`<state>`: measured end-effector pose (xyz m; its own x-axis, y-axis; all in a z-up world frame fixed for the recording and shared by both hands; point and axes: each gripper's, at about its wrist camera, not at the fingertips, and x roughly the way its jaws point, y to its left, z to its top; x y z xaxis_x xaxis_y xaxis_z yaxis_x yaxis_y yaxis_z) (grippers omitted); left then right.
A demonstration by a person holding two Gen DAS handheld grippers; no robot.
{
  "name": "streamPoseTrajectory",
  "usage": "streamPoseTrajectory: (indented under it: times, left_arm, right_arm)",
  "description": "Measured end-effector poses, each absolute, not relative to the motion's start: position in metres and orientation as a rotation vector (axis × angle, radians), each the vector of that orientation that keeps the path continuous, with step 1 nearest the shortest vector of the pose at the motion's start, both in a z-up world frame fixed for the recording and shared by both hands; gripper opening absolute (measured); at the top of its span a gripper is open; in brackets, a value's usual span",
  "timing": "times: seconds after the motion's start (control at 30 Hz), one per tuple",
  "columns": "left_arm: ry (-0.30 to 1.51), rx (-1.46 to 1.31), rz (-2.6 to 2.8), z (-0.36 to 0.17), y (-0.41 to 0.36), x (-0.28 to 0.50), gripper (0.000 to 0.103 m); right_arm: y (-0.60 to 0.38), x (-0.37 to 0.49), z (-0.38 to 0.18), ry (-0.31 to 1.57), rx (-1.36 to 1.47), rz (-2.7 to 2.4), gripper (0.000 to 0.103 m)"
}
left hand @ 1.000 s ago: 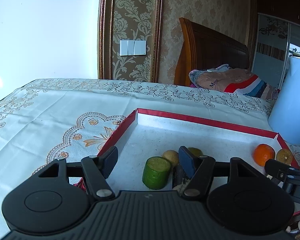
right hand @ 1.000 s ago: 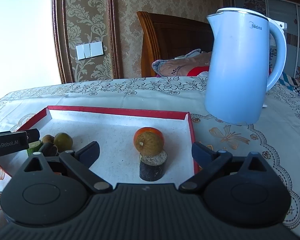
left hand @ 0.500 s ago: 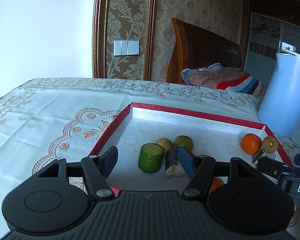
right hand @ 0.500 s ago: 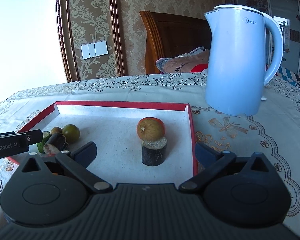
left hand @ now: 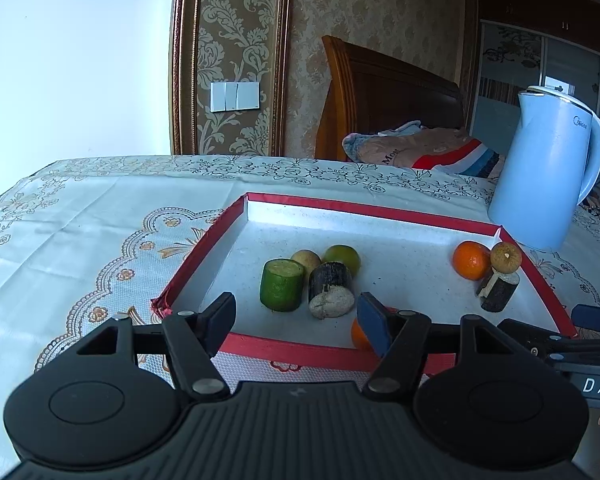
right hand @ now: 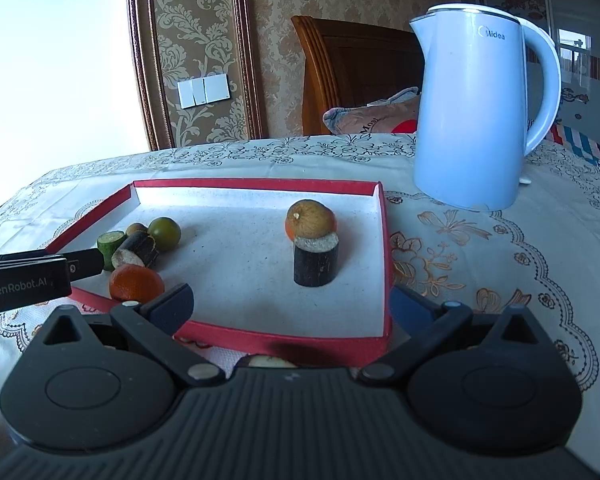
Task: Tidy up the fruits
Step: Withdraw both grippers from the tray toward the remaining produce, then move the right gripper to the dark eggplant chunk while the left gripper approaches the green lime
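Observation:
A red-rimmed white tray holds the fruit. At its left lie a green cucumber piece, a dark sugarcane piece, a small brown fruit and a green citrus. An orange sits at the front rim. At the right a dark sugarcane stub stands before a brown fruit and an orange. My left gripper and right gripper are open and empty at the tray's front edge.
A tall light-blue kettle stands on the embroidered tablecloth right of the tray. A wooden headboard and folded bedding lie behind the table. A pale object lies just under my right gripper.
Both grippers have pulled back from the tray toward its front edge and stayed open. The fruit pieces have not moved; the front orange now shows.

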<state>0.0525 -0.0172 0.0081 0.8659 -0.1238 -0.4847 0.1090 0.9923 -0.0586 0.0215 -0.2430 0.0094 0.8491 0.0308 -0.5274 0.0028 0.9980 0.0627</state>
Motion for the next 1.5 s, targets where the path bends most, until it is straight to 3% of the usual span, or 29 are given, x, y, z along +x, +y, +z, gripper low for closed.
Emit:
streamPoseTrajectory:
  times: [0.2, 0.33, 0.67, 0.93, 1.1, 1.17, 1.5]
  left_arm:
    - [0.516, -0.020, -0.149, 0.006, -0.018, 0.041, 0.067]
    - [0.512, 0.003, -0.159, 0.005, -0.022, 0.036, 0.076]
    - [0.502, 0.052, -0.196, 0.003, -0.033, 0.028, 0.076]
    - [0.494, 0.097, -0.262, 0.001, -0.044, 0.023, 0.076]
    - [0.508, 0.160, -0.305, -0.007, -0.059, 0.021, 0.076]
    - [0.487, 0.193, -0.299, -0.008, -0.065, 0.018, 0.081]
    - [0.453, 0.206, -0.353, -0.005, -0.070, 0.007, 0.082]
  right_arm:
    - [-0.244, 0.011, 0.006, 0.574, 0.065, 0.022, 0.103]
    - [-0.244, 0.007, 0.004, 0.585, 0.061, 0.025, 0.103]
    - [-0.254, -0.010, -0.002, 0.623, 0.072, 0.032, 0.103]
    - [-0.294, -0.013, -0.004, 0.653, 0.287, 0.005, 0.103]
    - [-0.286, -0.015, -0.003, 0.635, 0.226, -0.012, 0.103]
    - [-0.286, -0.015, -0.002, 0.631, 0.216, -0.020, 0.103]
    - [-0.303, -0.014, -0.002, 0.625, 0.317, -0.071, 0.103]
